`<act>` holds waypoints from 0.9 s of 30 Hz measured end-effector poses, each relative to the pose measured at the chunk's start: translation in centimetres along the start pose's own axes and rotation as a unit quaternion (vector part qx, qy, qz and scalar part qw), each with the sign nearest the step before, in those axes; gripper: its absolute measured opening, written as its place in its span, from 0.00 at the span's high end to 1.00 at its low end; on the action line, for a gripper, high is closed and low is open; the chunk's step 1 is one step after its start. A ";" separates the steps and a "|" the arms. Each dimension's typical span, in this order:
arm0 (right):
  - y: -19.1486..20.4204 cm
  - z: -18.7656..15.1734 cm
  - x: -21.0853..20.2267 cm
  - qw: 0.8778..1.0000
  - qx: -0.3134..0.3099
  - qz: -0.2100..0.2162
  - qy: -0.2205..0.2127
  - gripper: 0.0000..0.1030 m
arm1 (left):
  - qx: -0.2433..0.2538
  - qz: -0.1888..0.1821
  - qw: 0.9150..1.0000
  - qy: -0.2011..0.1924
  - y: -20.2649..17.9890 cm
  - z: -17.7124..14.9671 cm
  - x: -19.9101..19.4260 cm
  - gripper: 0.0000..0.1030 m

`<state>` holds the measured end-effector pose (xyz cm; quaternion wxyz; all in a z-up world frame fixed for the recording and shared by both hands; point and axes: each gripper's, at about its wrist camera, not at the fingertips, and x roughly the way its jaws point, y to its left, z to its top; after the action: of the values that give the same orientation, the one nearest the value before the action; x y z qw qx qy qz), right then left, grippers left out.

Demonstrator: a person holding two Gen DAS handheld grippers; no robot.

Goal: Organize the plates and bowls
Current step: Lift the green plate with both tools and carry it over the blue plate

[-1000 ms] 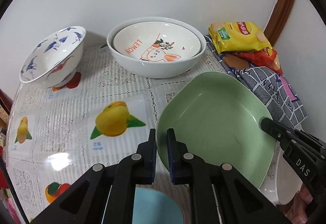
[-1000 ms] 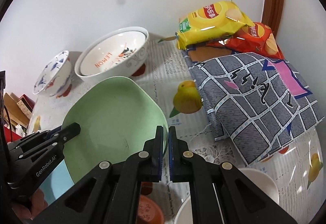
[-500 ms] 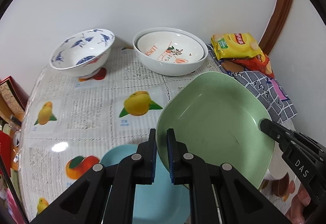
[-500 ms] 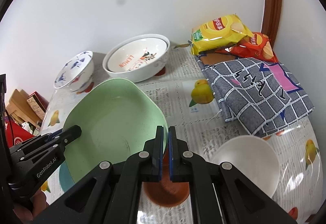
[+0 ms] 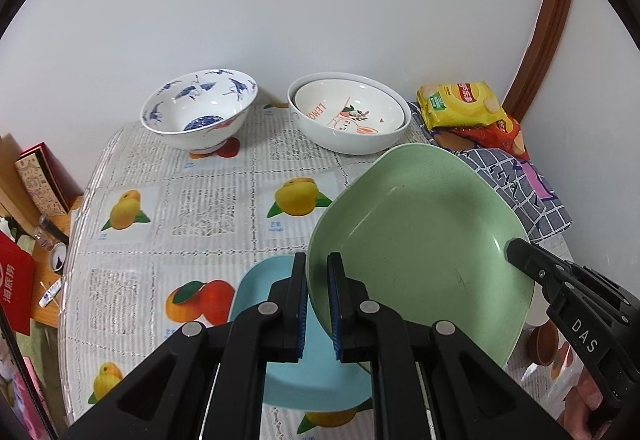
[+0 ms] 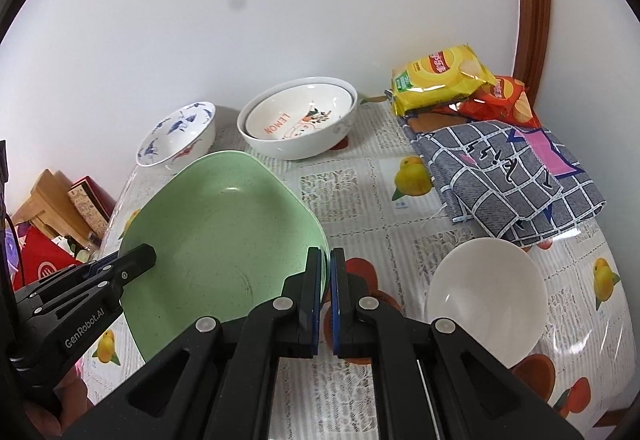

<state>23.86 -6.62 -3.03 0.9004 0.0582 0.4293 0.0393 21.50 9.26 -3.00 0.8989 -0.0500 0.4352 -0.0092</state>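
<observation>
Both grippers hold a green square plate [image 5: 424,236] in the air above the table, also seen in the right wrist view [image 6: 224,224]. My left gripper [image 5: 317,272] is shut on its left rim. My right gripper [image 6: 326,268] is shut on its right rim. A light blue plate [image 5: 304,380] lies on the table below the green one. A white lemon-print bowl [image 5: 348,116] nested in a larger white bowl and a blue-patterned bowl [image 5: 200,112] stand at the back. A plain white bowl [image 6: 484,288] sits at the right.
Yellow and red chip bags [image 6: 440,80] and a grey checked cloth [image 6: 504,176] lie at the back right. A small brown dish [image 5: 544,340] sits under the green plate's right side. Boxes and clutter [image 6: 68,200] stand off the table's left edge.
Both grippers have lifted the green plate up and back from the wall. More of the table shows now, including the blue plate, the white bowl and the table's left edge.
</observation>
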 end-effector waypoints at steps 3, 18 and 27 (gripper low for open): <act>0.6 -0.2 -0.6 1.000 -0.003 0.002 -0.004 0.96 | -0.004 0.001 1.000 -0.003 0.6 -0.3 -0.6 0.91; 3.5 -2.0 0.2 1.000 -0.009 0.022 0.008 0.96 | -0.014 0.022 1.000 -0.003 3.5 -1.8 -2.0 0.91; 5.4 -2.6 1.3 0.999 -0.016 0.038 0.014 0.96 | -0.032 0.031 0.999 0.001 5.7 -2.5 -1.7 0.91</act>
<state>22.57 -0.97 -4.95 0.8930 0.0592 0.4388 0.0812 18.36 14.82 -3.81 0.8963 -0.0653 0.4373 0.0328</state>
